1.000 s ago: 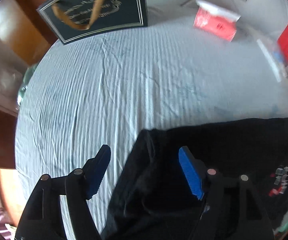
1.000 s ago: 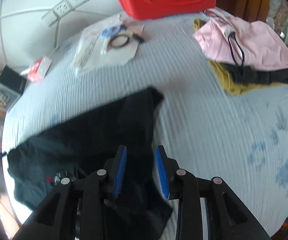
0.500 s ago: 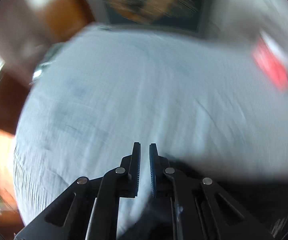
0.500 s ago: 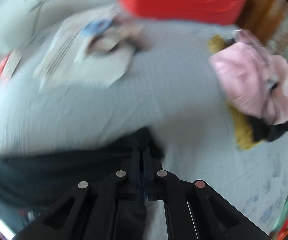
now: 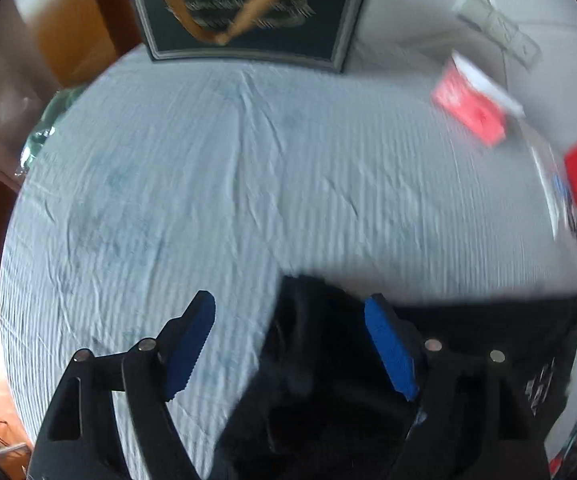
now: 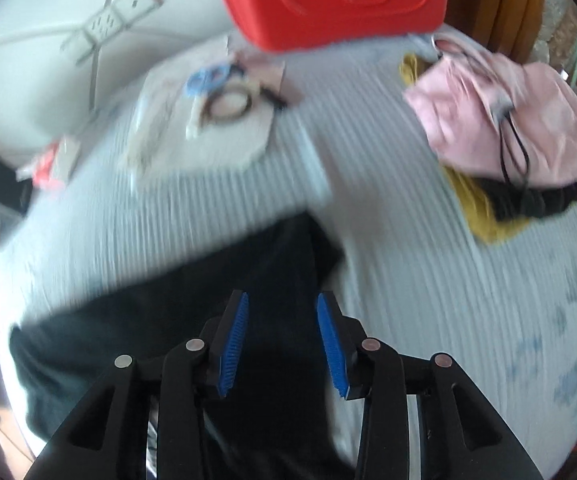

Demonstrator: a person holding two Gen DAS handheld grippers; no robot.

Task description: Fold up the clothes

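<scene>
Hovering spread, the left claw (image 5: 288, 344) has the black garment's (image 5: 328, 400) corner between its fingers, cloth running toward the bed's (image 5: 248, 180) right edge. Right view: right claw (image 6: 282, 340), likewise parted (holding nothing), straddles the opposite corner.

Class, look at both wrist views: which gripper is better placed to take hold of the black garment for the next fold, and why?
Probably the right gripper: its open jaws sit squarely over the black garment. The left gripper, also open, straddles the garment's edge, one finger over bare sheet.
</scene>
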